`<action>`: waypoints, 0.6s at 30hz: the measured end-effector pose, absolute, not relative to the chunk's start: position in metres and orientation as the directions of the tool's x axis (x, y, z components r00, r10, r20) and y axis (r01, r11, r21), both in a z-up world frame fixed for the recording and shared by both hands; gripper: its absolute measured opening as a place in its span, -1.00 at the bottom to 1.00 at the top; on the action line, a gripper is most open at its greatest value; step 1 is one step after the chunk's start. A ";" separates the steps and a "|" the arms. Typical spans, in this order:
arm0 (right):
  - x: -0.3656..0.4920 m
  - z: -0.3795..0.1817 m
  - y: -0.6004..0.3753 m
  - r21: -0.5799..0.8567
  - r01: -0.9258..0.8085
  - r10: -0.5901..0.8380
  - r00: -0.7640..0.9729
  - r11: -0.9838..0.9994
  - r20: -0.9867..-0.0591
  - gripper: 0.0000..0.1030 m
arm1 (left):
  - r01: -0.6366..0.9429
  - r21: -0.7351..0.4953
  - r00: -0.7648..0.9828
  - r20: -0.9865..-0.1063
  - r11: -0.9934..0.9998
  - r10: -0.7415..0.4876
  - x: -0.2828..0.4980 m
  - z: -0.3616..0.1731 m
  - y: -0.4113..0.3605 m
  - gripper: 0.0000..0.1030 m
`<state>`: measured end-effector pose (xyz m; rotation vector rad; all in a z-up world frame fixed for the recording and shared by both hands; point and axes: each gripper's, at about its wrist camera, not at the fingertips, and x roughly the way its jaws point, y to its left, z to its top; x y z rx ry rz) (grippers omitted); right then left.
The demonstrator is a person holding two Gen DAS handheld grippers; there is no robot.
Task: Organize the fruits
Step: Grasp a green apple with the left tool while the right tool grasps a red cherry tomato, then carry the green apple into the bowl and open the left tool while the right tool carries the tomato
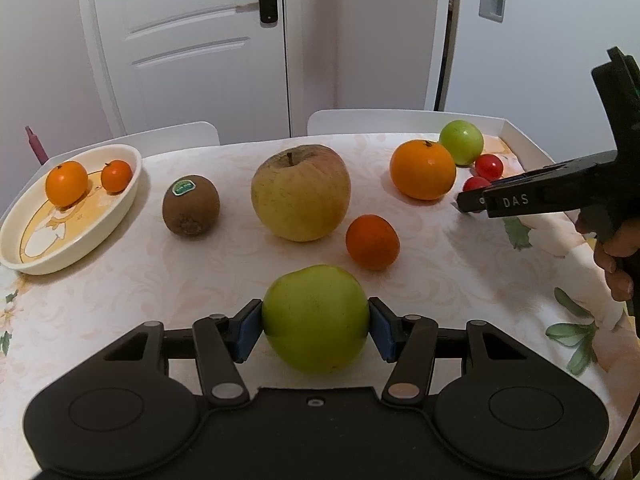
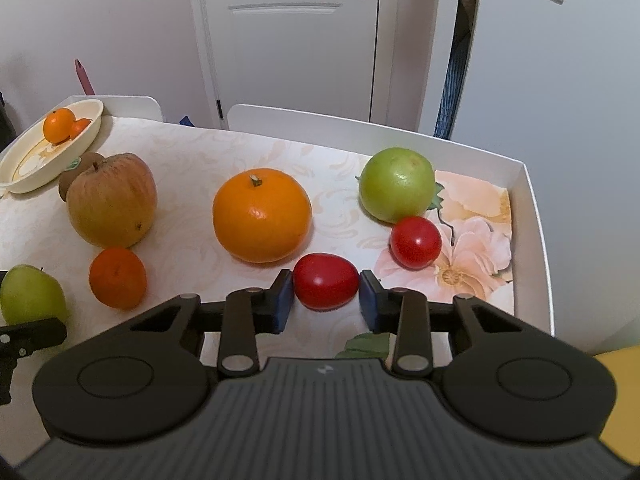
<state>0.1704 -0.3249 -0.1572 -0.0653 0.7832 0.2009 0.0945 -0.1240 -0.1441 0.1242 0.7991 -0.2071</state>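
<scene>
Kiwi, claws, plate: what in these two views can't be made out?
- Kiwi, right wrist view: mostly hidden behind the big apple.
- Kiwi sticker, left wrist view: text too small to read.
- Right claw, left wrist view: seen side-on, so its grip on the red tomato is hidden.
- Left claw, right wrist view: cut off by the picture's left edge.

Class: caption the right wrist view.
Right gripper closes on a red tomato beside a large orange.
</scene>
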 end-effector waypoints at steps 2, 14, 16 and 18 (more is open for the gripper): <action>0.167 -0.152 -0.325 0.018 -0.201 0.155 0.694 0.979 -0.703 -0.02 | 0.227 0.033 0.685 -0.716 0.973 -0.136 0.094 -0.141 -0.122 0.17; 0.145 -0.103 -0.308 0.011 -0.192 0.149 0.723 0.981 -0.674 -0.02 | 0.192 0.023 0.737 -0.664 0.981 -0.129 0.088 -0.105 -0.098 0.17; 0.142 -0.093 -0.302 0.022 -0.187 0.154 0.727 0.982 -0.669 -0.02 | 0.186 0.025 0.746 -0.654 0.982 -0.125 0.088 -0.096 -0.091 0.17; 0.139 -0.084 -0.295 0.032 -0.185 0.159 0.730 0.982 -0.665 -0.02 | 0.181 0.027 0.755 -0.644 0.983 -0.121 0.089 -0.088 -0.083 0.17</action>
